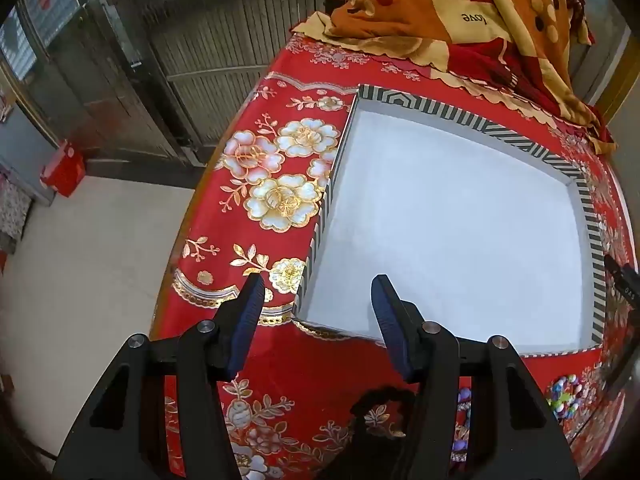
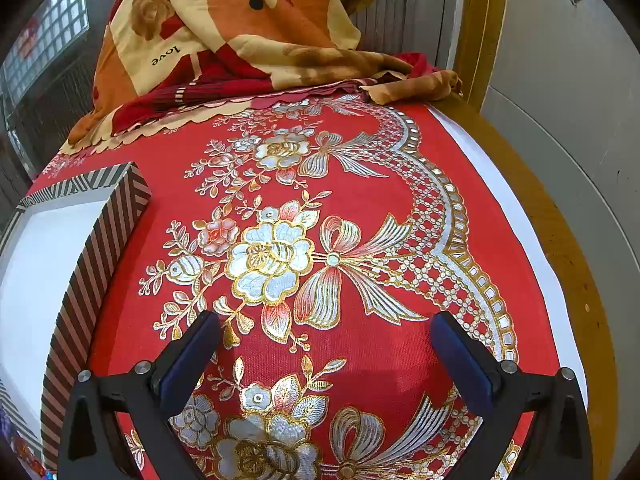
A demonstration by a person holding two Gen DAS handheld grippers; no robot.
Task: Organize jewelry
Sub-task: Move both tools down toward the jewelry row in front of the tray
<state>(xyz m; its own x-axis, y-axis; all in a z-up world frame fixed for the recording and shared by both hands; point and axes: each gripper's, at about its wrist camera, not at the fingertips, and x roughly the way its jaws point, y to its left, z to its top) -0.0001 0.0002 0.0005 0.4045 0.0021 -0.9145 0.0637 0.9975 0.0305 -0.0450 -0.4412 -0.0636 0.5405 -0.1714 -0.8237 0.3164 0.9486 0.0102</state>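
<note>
A shallow striped box [image 1: 532, 146] with a bare white inside lies on the red floral tablecloth; it also shows at the left of the right wrist view [image 2: 92, 264]. My left gripper [image 1: 318, 288] is open and empty, hovering over the box's near left corner. Colourful bead jewelry [image 1: 564, 396] lies on the cloth near the box's near right corner, and more beads [image 1: 462, 424] and a dark looped piece [image 1: 380, 396] lie just under my left gripper. My right gripper [image 2: 326, 326] is open and empty above the cloth, right of the box.
A crumpled orange and red blanket [image 2: 240, 36] is heaped at the far end of the table. The table edge [image 2: 560, 240] runs along the right by a wall. On the left the table drops to a pale floor [image 1: 92, 272]. A dark object [image 1: 622, 276] shows at the right edge.
</note>
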